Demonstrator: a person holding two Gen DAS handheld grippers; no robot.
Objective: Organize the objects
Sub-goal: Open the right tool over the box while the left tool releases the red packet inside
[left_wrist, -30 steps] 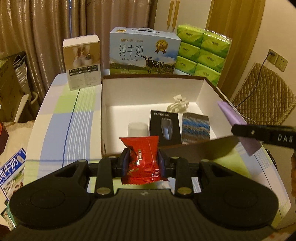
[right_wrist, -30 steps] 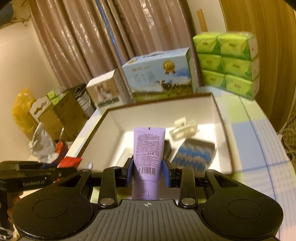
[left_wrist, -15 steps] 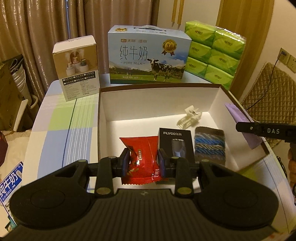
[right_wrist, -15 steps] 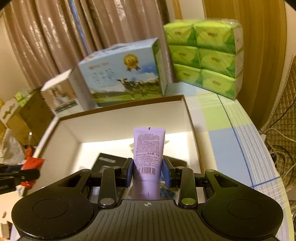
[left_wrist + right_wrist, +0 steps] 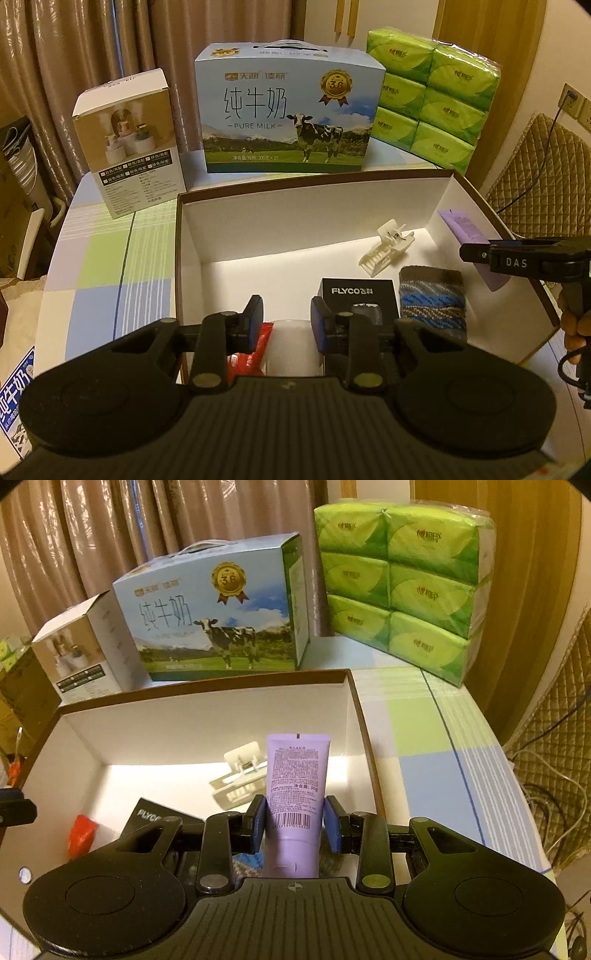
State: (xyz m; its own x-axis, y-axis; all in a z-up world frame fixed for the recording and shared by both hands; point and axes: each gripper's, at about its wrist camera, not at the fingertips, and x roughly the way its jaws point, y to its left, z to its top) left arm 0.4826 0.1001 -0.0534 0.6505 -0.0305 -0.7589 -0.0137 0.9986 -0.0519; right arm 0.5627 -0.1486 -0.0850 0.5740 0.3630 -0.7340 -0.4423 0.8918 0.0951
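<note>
Since the earlier frames, the red snack packet (image 5: 255, 347) has left the left hand-held gripper (image 5: 287, 324) and now lies inside the open box (image 5: 314, 192), near its front wall beside a clear cup (image 5: 291, 347); both hand-held grippers have moved forward over the box. Surface: counter (image 5: 110, 273) covered in a cloth checked blue, green and white. Room: brown curtains (image 5: 92, 55) behind, a quilted chair (image 5: 546, 177) at the right. Standing behind the open box: a small white carton (image 5: 127, 147), a blue milk carton (image 5: 288, 110) printed with a cow, and a stack of green tissue packs (image 5: 432, 96). Box contents: white hair clip (image 5: 386, 247) toward the back, black razor box (image 5: 360, 299) marked FLYCO, striped knitted pouch (image 5: 432, 299) just beside it. Left hand-held gripper: fingers spread apart, nothing between them, hovering above the packet and cup. Right hand-held gripper (image 5: 295, 823): clamped on the lower part of a purple tube (image 5: 295, 775), which stands upright between the blue pads (image 5: 332, 827) over the box's right side, partly hiding the hair clip and the pouch below; seen from the left wrist, the tube juts past the box's right wall.
</note>
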